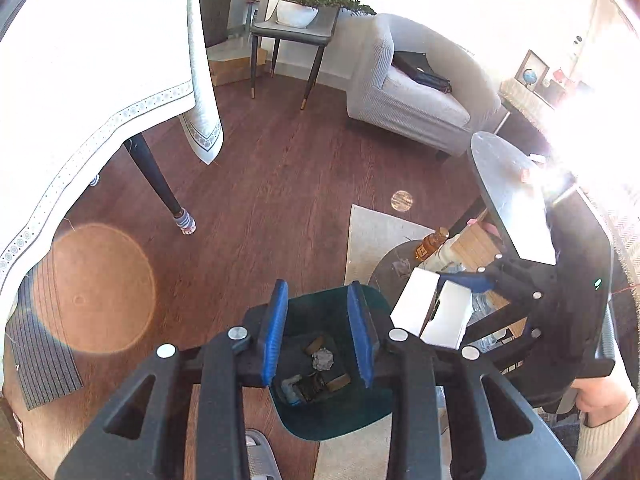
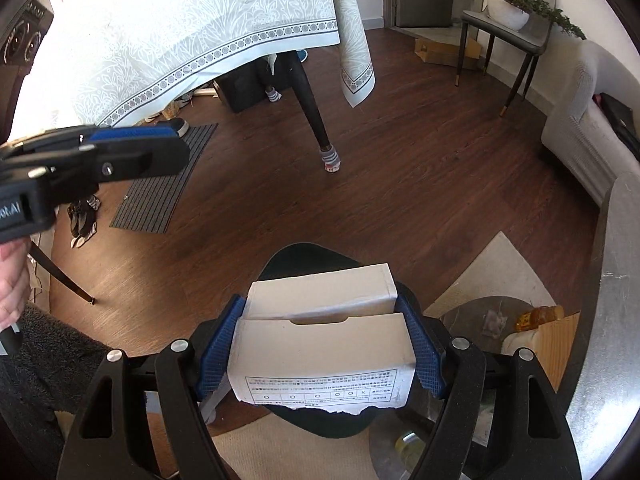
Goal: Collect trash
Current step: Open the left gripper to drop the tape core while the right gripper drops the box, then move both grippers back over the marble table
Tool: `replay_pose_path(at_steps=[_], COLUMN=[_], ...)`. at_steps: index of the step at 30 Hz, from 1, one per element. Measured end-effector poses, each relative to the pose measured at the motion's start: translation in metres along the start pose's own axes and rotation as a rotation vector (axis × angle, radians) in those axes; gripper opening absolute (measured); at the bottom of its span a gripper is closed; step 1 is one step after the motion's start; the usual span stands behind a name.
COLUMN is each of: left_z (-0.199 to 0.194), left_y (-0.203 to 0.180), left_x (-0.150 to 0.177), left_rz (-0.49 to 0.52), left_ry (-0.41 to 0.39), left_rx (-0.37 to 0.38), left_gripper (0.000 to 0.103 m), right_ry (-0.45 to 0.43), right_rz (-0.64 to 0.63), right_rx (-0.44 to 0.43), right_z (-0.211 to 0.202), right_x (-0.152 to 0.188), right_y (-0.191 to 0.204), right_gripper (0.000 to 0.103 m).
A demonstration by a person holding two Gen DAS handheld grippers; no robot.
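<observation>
A dark green trash bin (image 1: pixel 332 416) stands on the floor below both grippers, with crumpled foil, wrappers and other scraps inside. My left gripper (image 1: pixel 320 334) is open and empty, its blue pads either side of the bin's mouth. My right gripper (image 2: pixel 320 344) is shut on a white cardboard box (image 2: pixel 324 344) with a torn printed flap, held above the bin (image 2: pixel 304 258). The box also shows in the left wrist view (image 1: pixel 432 308), at the bin's right rim. The left gripper (image 2: pixel 132 148) shows at the left of the right wrist view.
A low round dark table (image 2: pixel 476 316) to the right holds an amber bottle (image 1: pixel 432 242) and scraps. A taller grey round table (image 1: pixel 504 176), a grey sofa (image 1: pixel 416 92), a cloth-covered dining table (image 2: pixel 200 24), a striped mat (image 2: pixel 168 184) and a beige rug (image 1: pixel 372 232) surround the bin.
</observation>
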State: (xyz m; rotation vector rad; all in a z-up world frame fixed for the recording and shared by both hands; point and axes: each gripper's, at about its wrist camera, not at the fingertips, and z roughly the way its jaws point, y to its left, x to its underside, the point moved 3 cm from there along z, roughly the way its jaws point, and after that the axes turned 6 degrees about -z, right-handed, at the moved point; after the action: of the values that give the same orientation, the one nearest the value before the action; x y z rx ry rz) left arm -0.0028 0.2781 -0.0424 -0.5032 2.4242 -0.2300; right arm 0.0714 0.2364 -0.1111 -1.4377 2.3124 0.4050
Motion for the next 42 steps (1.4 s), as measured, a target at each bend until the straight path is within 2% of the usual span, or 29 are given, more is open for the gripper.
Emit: replay_pose_path(at_steps=[8, 16, 19, 22, 30, 38, 42], left_z=[-0.019, -0.025, -0.029, -0.035, -0.042, -0.050, -0.053], left_y=[-0.017, -0.030, -0.034, -0.039, -0.050, -0.062, -0.070], left_x=[-0.013, -0.019, -0.024, -0.029, -0.039, -0.047, -0.048], left_rz=[0.037, 0.036, 0.025, 0.019, 0.019, 0.026, 0.037], left_ry=[-0.076, -0.100, -0.118, -0.138, -0.180, -0.228, -0.240], left_rx=[0.030, 0.051, 0.061, 0.075, 0.076, 0.080, 0.089], left_gripper=[0.030, 0.030, 0.030, 0.030, 0.030, 0.030, 0.030], right_ry=[0.062, 0.130, 0.162, 0.163, 0.086, -0.090, -0.163], right_rz=[-0.007, -0.033, -0.037, -0.032, -0.018, -0.014, -0.012], right_rx=[-0.008, -0.001, 0.017, 0.004, -0.034, -0.050, -0.035], right_z=[0.018, 0.033, 0.040, 0.038, 0.011, -0.043, -0.071], right_x=[0.009, 0.025, 0.033, 0.038, 0.035, 0.018, 0.012], right_y=[0.000, 0.006, 0.007, 0.006, 0.007, 0.004, -0.002], right_gripper=[0.077, 0.077, 0.084, 0.085, 0.085, 0.085, 0.078])
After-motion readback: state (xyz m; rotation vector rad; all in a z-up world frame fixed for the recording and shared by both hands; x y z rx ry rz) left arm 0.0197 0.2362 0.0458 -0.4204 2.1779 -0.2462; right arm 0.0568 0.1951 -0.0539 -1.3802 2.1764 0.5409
